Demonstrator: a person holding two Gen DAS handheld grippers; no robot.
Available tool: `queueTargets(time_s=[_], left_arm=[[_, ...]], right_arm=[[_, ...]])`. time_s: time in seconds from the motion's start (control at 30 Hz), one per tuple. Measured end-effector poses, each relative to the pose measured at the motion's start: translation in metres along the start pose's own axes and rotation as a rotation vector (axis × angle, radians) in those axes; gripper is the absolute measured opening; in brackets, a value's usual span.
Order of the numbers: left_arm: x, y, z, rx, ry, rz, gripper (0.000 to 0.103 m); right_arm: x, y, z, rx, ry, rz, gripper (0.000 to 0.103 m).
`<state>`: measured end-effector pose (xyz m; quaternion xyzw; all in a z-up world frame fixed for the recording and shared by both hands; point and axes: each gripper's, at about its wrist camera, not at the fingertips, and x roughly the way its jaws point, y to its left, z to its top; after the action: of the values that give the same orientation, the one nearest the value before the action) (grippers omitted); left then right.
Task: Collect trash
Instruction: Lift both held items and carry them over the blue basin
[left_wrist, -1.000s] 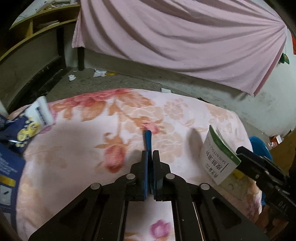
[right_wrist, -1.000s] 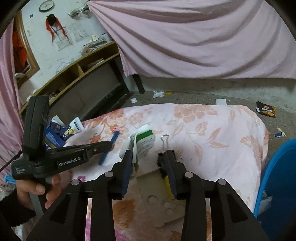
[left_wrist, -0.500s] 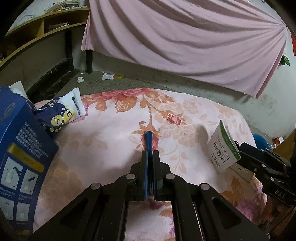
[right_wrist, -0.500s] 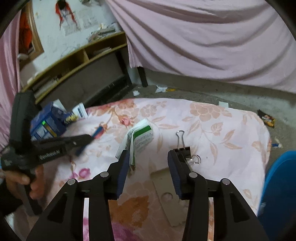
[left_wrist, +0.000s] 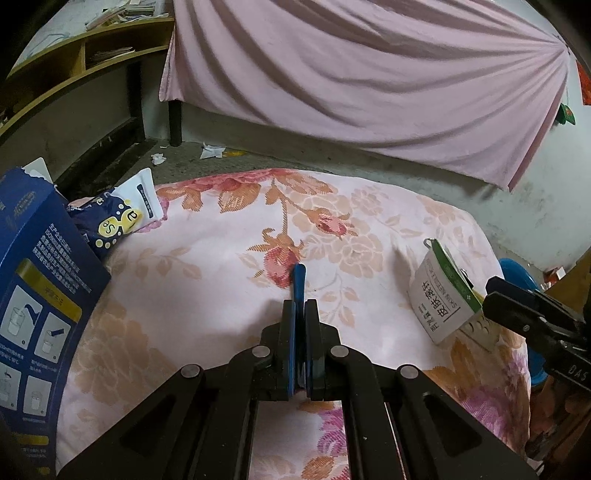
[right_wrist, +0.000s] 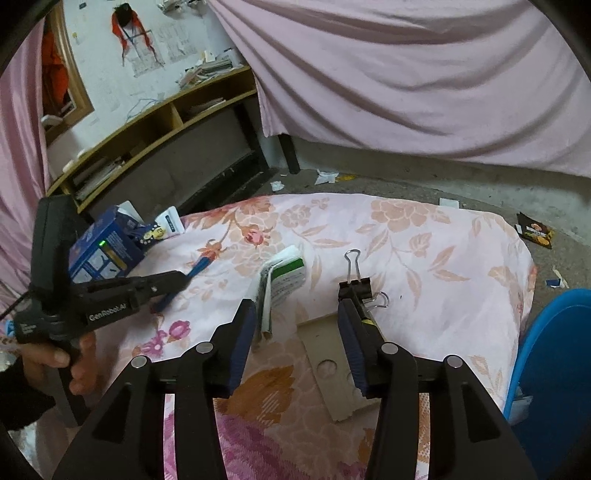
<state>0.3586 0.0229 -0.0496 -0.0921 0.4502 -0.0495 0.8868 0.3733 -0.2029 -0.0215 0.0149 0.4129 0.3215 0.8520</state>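
My left gripper (left_wrist: 300, 306) is shut on a blue pen (left_wrist: 298, 280), held just above the flowered cloth; the pen also shows in the right wrist view (right_wrist: 199, 265). My right gripper (right_wrist: 297, 314) is open and empty, low over a flat cardboard piece (right_wrist: 332, 369). A white and green paper packet (right_wrist: 282, 280) stands against its left finger (right_wrist: 245, 321); a black binder clip (right_wrist: 356, 282) lies just ahead of its right finger. The packet also shows in the left wrist view (left_wrist: 441, 299).
A blue carton (left_wrist: 33, 295) and a navy and white snack bag (left_wrist: 122, 218) lie at the cloth's left edge. A blue bin (right_wrist: 557, 358) stands right of the table. Scraps and a wrapper (right_wrist: 535, 230) litter the floor (right_wrist: 406, 184). Shelves (right_wrist: 147, 129) stand behind.
My right gripper has opened wider and let go of the packet, which now stands beside its left finger. My left gripper still holds the pen and has drifted left toward the blue carton.
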Motion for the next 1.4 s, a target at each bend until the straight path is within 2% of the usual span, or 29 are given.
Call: queueTargets(time_s=[0.2, 0.3, 0.47, 0.67, 0.77, 0.83, 0.9, 1.07, 1.13, 1.23, 1.4], left_arm=[[0.002, -0.006, -0.004, 0.014, 0.007, -0.014, 0.002], [0.002, -0.007, -0.004, 0.01, 0.008, -0.015, 0.002], [0.002, -0.005, -0.004, 0.0, 0.007, -0.024, 0.002], [-0.004, 0.007, -0.007, -0.025, -0.008, -0.023, 0.002], [-0.006, 0.011, -0.007, -0.03, -0.01, -0.022, 0.002], [-0.007, 0.012, -0.007, -0.03, -0.01, -0.025, 0.002], [-0.008, 0.012, -0.007, -0.03, -0.011, -0.023, 0.002], [-0.01, 0.013, -0.008, -0.032, -0.015, -0.015, 0.002], [-0.011, 0.011, -0.008, -0.028, -0.02, -0.003, 0.002], [-0.013, 0.006, -0.008, -0.026, -0.029, 0.002, 0.002], [-0.031, -0.008, -0.008, -0.003, -0.112, 0.006, 0.002]], right_arm=[[-0.002, 0.001, -0.002, 0.016, 0.003, 0.055, 0.045], [0.003, 0.007, -0.002, -0.001, 0.01, 0.055, 0.045], [0.015, 0.008, -0.002, 0.004, 0.027, 0.001, 0.045], [0.027, 0.024, -0.004, -0.094, 0.057, -0.084, 0.046], [0.034, 0.031, -0.004, -0.131, 0.07, -0.11, 0.051], [0.039, 0.036, -0.005, -0.159, 0.081, -0.128, 0.061], [0.044, 0.039, -0.006, -0.177, 0.098, -0.15, 0.063], [0.052, 0.038, -0.005, -0.175, 0.116, -0.17, 0.06], [0.053, 0.036, -0.004, -0.165, 0.116, -0.179, 0.052], [0.051, 0.031, -0.003, -0.142, 0.112, -0.166, 0.048], [0.043, 0.032, -0.004, -0.138, 0.077, -0.15, 0.047]])
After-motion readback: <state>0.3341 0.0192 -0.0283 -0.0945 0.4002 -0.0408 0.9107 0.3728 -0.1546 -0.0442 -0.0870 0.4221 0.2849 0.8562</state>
